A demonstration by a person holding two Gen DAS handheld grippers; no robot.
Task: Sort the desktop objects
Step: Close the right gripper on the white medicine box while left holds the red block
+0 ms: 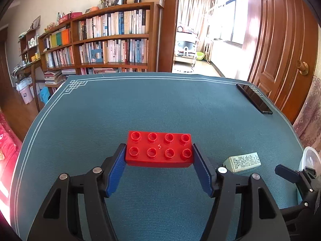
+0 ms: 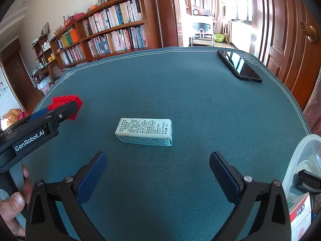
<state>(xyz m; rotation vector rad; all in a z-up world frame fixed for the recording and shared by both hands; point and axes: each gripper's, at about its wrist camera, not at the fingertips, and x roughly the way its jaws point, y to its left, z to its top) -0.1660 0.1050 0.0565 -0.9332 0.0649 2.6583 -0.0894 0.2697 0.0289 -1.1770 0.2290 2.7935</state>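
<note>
My left gripper (image 1: 159, 150) is shut on a red eight-stud brick (image 1: 159, 148), gripping its two short ends and holding it above the teal mat (image 1: 140, 104). The brick also shows in the right wrist view (image 2: 67, 101), with the left gripper (image 2: 60, 112) around it. A small pale box with printed text (image 2: 144, 132) lies flat on the mat in front of my right gripper (image 2: 158, 160), which is open and empty; the box sits just beyond its fingertips. In the left wrist view the box (image 1: 242, 161) is right of the brick.
A black phone (image 2: 238, 65) lies at the mat's far right corner, also in the left wrist view (image 1: 253, 98). A clear plastic container (image 2: 301, 172) with items inside stands at the right edge. A bookshelf and a wooden door stand beyond the table.
</note>
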